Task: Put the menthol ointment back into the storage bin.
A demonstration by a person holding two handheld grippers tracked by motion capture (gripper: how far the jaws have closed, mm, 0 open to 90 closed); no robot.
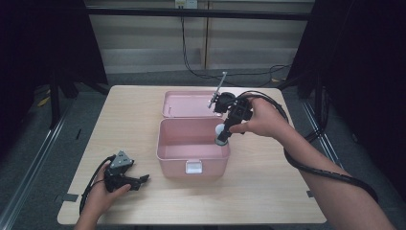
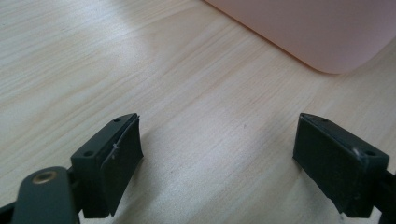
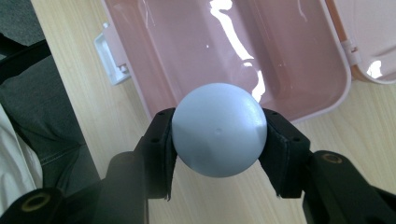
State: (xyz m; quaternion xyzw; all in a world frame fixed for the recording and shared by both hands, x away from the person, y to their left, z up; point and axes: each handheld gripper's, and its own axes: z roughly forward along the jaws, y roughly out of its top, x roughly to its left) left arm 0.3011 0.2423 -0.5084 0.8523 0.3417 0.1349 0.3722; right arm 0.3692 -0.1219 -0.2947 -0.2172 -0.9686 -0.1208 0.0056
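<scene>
- Gripping a pale blue ball (image 3: 218,129), the right gripper (image 1: 223,135) has its two black jaws pressed against the ball's opposite sides.
- Ball position: above the right rim of the pink box (image 1: 167,143); from the high view it appears clear of the box floor, though this is hard to judge.
- Pink box: open, its lid (image 1: 184,104) folded back flat on the wooden table (image 1: 268,182), a white latch (image 1: 193,166) on its near wall.
- Left gripper (image 1: 139,181): lying low on the table near the box's front-left corner, jaws spread wide with bare wood between them.
</scene>
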